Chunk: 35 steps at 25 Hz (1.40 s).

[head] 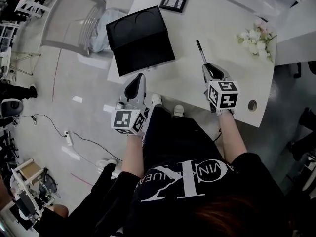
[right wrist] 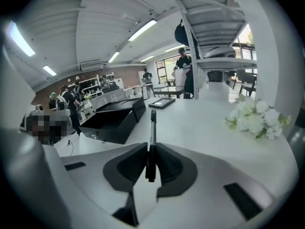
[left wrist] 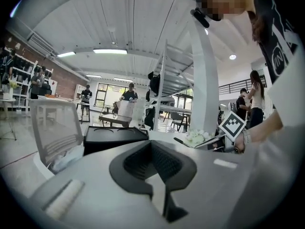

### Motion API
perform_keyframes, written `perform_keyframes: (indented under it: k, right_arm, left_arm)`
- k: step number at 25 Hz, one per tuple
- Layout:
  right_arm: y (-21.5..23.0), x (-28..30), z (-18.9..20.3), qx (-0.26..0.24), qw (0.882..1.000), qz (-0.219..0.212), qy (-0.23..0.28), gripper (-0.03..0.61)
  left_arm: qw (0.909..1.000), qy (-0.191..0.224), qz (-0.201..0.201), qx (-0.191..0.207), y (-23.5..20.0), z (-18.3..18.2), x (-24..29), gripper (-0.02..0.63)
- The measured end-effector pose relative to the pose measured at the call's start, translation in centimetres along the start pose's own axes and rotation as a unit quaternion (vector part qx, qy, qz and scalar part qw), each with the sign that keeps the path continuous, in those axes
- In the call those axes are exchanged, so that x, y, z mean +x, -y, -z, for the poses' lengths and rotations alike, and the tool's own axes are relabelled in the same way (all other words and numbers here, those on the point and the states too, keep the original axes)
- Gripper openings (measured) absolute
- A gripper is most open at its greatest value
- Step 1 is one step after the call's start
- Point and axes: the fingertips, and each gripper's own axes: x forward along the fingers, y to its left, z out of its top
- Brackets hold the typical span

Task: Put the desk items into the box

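Right tool [head: 208, 68]: clamped on a black pen [head: 201, 52], which points away, slightly left.
Box [head: 146, 55]: open, black, on the tabletop [head: 217, 28], left of the pen.
Left tool [head: 139, 79]: closed, empty, just near of the box.
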Motion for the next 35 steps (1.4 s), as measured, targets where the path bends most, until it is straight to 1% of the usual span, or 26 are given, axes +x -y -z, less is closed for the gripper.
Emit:
perform_keyframes:
  k: [5, 11, 15, 20, 26, 32, 35]
  right_arm:
    - [-4.3, 1.6, -2.7, -0.042, 0.998, -0.048, 0.008, 0.066]
    - [-9.0, 3.3, -4.9, -0.101, 0.990, -0.094, 0.017, 0.066]
    - [-11.7, 4.4, -6.0, -0.139, 0.983, -0.119, 0.014, 0.066]
    - [-14.6, 5.7, -6.8, -0.188, 0.970, -0.151, 0.000, 0.066]
    - [-16.6, 7.6, -7.3, -0.235, 0.957, -0.168, -0.017, 0.066]
    - [-18.6, 9.4, -6.7, -0.286, 0.937, -0.193, -0.052, 0.066]
    - [-19.5, 10.1, -6.3, -0.318, 0.923, -0.205, -0.075, 0.066]
  left_arm:
    - [0.9990, 0.024, -0.038, -0.005, -3.6, -1.4, -1.4, 0.011]
    - [0.9980, 0.032, -0.055, -0.005, -6.9, -2.2, -2.5, 0.009]
    - [0.9977, 0.037, -0.056, -0.008, -8.6, -2.7, -2.6, 0.009]
    - [0.9974, 0.039, -0.059, -0.011, -10.7, -3.2, -2.5, 0.011]
    - [0.9969, 0.043, -0.064, -0.014, -13.3, -3.6, -2.3, 0.009]
    - [0.9970, 0.039, -0.064, -0.020, -15.1, -3.3, -1.8, 0.009]
    - [0.9971, 0.037, -0.062, -0.024, -15.9, -3.4, -1.4, 0.011]
